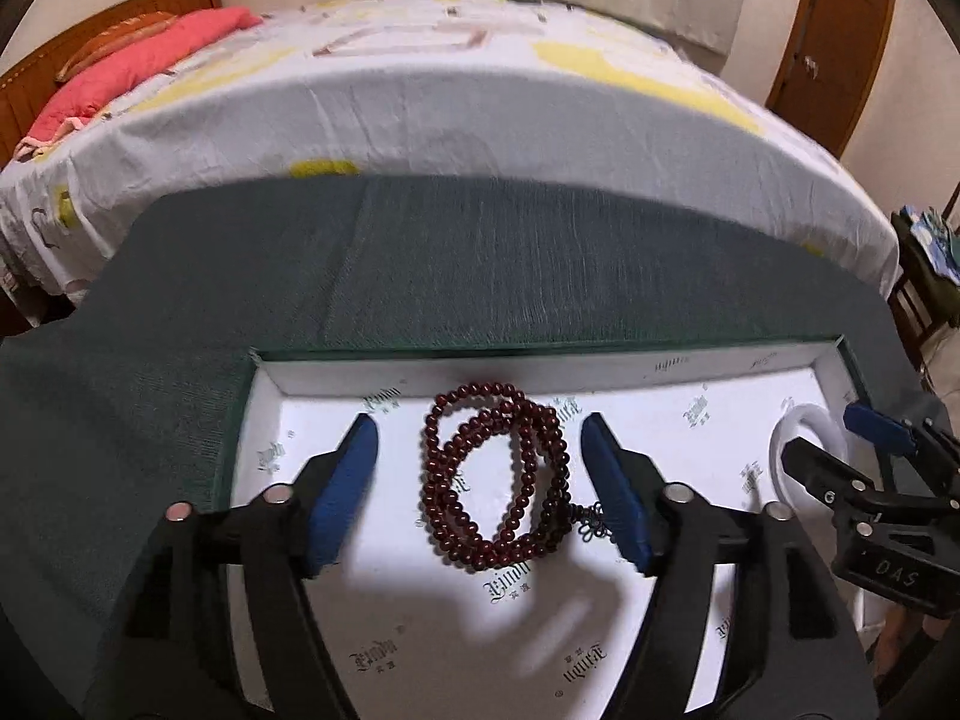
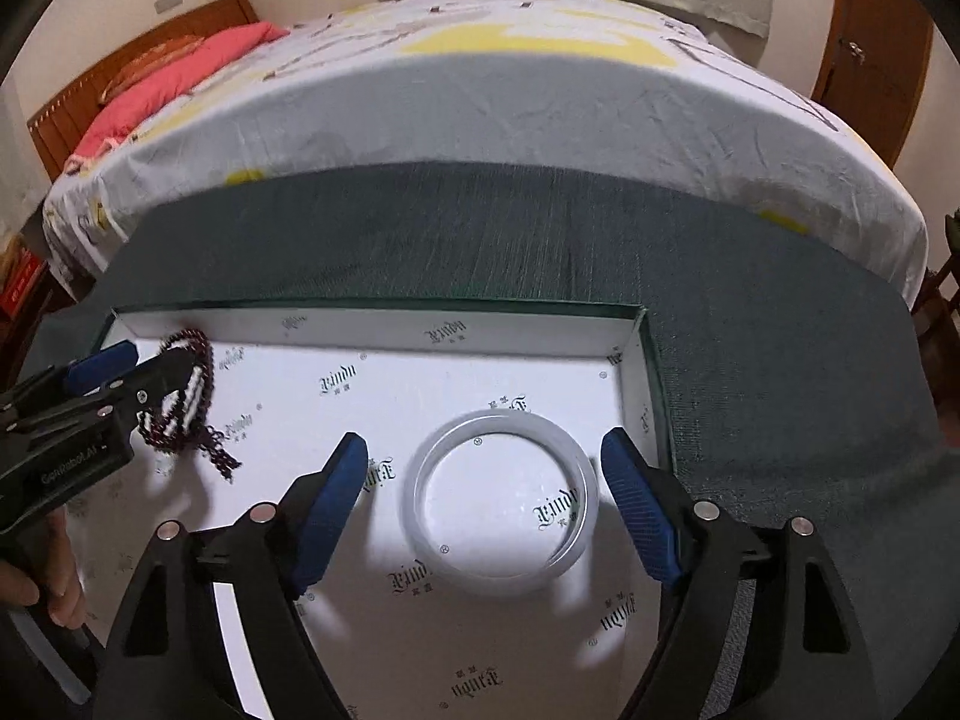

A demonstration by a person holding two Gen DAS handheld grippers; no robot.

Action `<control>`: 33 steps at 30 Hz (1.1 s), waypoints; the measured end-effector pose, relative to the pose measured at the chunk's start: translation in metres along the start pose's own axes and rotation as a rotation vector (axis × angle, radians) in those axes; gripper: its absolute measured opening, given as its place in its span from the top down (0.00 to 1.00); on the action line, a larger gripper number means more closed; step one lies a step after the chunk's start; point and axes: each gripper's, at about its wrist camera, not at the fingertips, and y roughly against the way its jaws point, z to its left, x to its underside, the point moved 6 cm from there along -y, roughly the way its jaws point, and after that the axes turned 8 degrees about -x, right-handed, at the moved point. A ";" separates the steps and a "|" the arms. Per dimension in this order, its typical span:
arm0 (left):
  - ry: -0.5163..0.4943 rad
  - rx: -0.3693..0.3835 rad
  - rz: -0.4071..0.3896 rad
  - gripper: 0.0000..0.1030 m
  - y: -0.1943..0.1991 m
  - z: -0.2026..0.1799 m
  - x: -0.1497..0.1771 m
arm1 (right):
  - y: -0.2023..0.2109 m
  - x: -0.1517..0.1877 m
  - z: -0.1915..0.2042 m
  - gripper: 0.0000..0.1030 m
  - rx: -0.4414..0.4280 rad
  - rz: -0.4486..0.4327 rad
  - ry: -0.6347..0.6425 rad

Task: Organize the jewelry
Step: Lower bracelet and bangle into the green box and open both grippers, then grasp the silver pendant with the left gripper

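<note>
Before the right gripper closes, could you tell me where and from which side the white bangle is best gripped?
Grip the white bangle across one stretch of its band, coming straight down from above. It lies flat on the box floor, so its sides offer little height. The right gripper is open and straddles the whole ring; shifting sideways so one finger drops inside the hole seems safer.

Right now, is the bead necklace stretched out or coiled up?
Coiled up. The dark red bead necklace lies in overlapping loops on the box floor, between the open left gripper fingers.

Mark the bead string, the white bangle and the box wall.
bead string point(image 1: 444, 468), left wrist view, left side of the coils.
white bangle point(image 2: 420, 468), right wrist view, left rim.
box wall point(image 2: 384, 324), right wrist view, far wall.
</note>
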 end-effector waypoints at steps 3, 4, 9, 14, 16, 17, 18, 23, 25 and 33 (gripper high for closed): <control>0.003 0.000 -0.054 0.24 0.019 0.003 0.002 | 0.025 0.003 0.003 0.25 -0.002 -0.079 0.002; -0.005 -0.004 -0.078 0.24 0.028 0.004 0.004 | 0.037 0.006 0.004 0.25 -0.006 -0.115 -0.001; -0.048 -0.029 -0.173 0.24 0.072 0.006 0.022 | 0.087 0.028 0.011 0.25 0.007 -0.229 0.019; -0.022 -0.021 -0.228 0.24 0.115 0.017 0.048 | 0.125 0.060 0.017 0.25 0.028 -0.296 0.034; -0.006 -0.019 -0.236 0.24 0.129 0.022 0.060 | 0.138 0.071 0.022 0.25 0.031 -0.317 0.035; -0.001 -0.018 -0.239 0.24 0.133 0.023 0.065 | 0.143 0.076 0.024 0.25 0.033 -0.326 0.037; 0.007 -0.019 -0.245 0.24 0.139 0.025 0.070 | 0.146 0.078 0.026 0.25 0.032 -0.333 0.039; 0.015 -0.055 -0.269 0.24 0.165 0.031 0.103 | 0.165 0.108 0.045 0.25 0.035 -0.352 0.076; 0.025 -0.055 -0.258 0.24 0.172 0.033 0.120 | 0.170 0.120 0.052 0.25 0.031 -0.355 0.085; 0.057 -0.065 -0.199 0.24 0.181 0.041 0.177 | 0.184 0.176 0.064 0.25 0.022 -0.360 0.103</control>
